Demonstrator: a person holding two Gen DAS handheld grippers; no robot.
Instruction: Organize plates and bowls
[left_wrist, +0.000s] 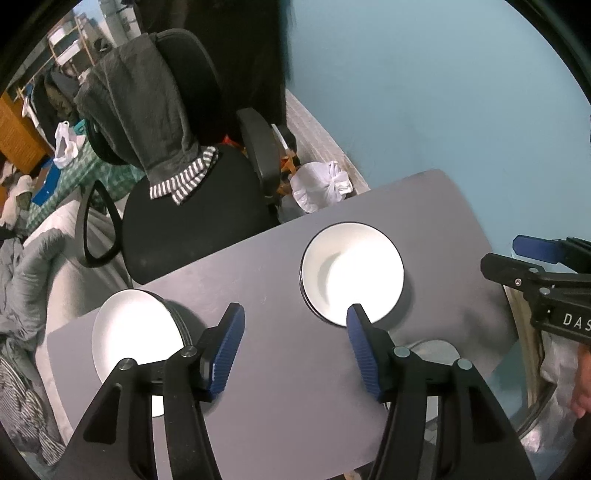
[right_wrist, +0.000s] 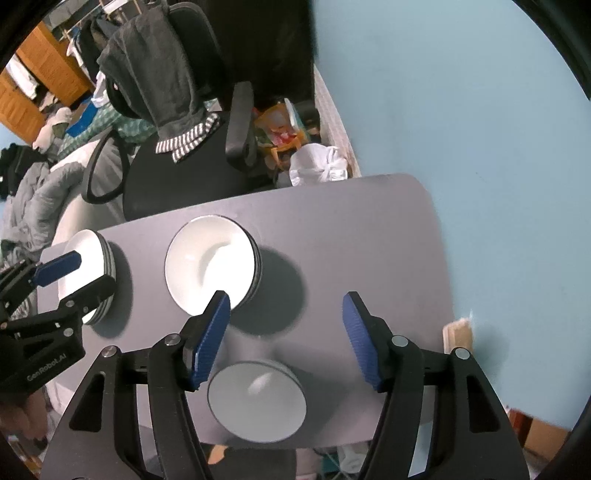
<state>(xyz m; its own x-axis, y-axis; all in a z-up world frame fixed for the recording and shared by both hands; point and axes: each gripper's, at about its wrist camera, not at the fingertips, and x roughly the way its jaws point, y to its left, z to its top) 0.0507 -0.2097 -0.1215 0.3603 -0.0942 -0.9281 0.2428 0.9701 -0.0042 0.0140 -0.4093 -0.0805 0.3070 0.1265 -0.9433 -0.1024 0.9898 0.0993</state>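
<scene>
A grey table holds three groups of white dishes. A stack of white bowls stands mid-table. A stack of white plates stands at the table's left edge. A single pale bowl or plate sits near the front edge. My left gripper is open and empty above the table between the plates and the bowls; it also shows in the right wrist view. My right gripper is open and empty above the front dish; it also shows in the left wrist view.
A black office chair draped with a grey towel stands behind the table. A white plastic bag lies on the floor by the blue wall. Bedding and clutter lie to the left.
</scene>
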